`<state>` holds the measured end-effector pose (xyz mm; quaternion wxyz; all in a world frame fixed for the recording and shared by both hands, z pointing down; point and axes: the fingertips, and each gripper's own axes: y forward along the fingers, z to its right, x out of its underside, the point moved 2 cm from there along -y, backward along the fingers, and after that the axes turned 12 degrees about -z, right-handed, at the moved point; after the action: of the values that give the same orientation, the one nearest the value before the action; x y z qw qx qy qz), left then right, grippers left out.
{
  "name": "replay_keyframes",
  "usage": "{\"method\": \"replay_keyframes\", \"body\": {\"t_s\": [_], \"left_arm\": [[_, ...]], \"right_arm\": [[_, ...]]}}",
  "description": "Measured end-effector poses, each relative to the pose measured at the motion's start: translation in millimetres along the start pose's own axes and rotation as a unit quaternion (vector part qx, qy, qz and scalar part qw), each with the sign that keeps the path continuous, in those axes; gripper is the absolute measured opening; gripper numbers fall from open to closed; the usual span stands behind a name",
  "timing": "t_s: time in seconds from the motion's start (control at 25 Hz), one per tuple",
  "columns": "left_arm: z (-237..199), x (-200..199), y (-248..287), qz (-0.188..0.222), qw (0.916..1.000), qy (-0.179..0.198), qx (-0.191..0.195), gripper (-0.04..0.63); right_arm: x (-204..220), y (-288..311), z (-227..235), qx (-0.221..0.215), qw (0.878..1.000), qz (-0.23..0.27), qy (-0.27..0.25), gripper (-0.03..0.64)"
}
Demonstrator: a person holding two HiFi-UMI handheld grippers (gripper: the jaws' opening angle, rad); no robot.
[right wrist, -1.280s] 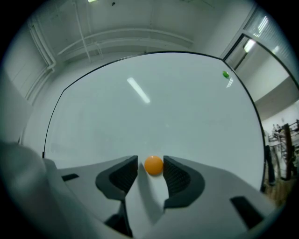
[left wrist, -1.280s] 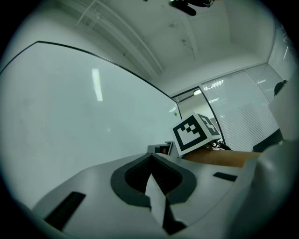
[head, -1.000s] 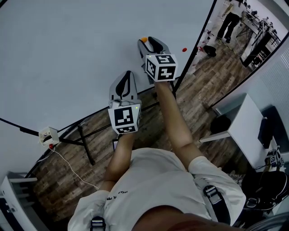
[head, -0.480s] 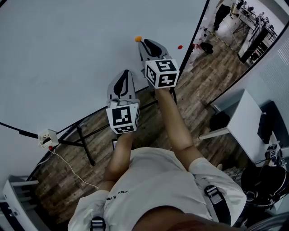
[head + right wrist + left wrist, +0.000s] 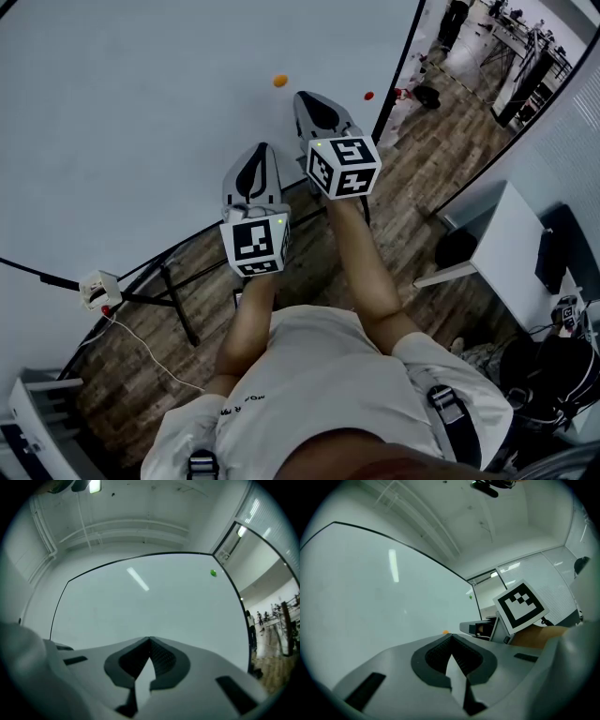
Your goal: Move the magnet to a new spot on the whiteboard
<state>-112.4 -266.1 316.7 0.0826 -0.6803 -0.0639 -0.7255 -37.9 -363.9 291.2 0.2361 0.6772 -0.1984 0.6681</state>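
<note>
right gripper point(image 5: 307, 97): jaws closing, nothing between them | left gripper point(image 5: 261, 150): jaws pressed together, empty | orange magnet point(image 5: 280, 81): stuck on whiteboard point(image 5: 141, 112), 11 o'clock off right gripper's tip, not touching | red magnet point(image 5: 368, 96): 3 o'clock from the orange one

The magnet point(image 5: 279, 81) is a small, round, orange dot. It sticks flat on the big whiteboard point(image 5: 141, 112), near the top middle of the head view. The whiteboard is plain white with a thin black edge. It fills the upper left.
</note>
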Motion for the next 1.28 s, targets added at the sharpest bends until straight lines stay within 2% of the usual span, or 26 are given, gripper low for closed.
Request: {"method": "replay_keyframes", "body": {"t_s": [0.4,1.28], "left_arm": [[13.8,-3.2,3.2,-0.001,1.0,-0.001,0.007,0.003],[21.0,-7.9,2.3,0.003,0.9999,0.001,0.011,0.003]], "right_arm": [[-3.4,-30.6,2.7,0.004,1.0,0.012,0.002,0.012],[13.3,-59.1,-10.5,-0.007,1.0,0.009,-0.017,0.012]]}}
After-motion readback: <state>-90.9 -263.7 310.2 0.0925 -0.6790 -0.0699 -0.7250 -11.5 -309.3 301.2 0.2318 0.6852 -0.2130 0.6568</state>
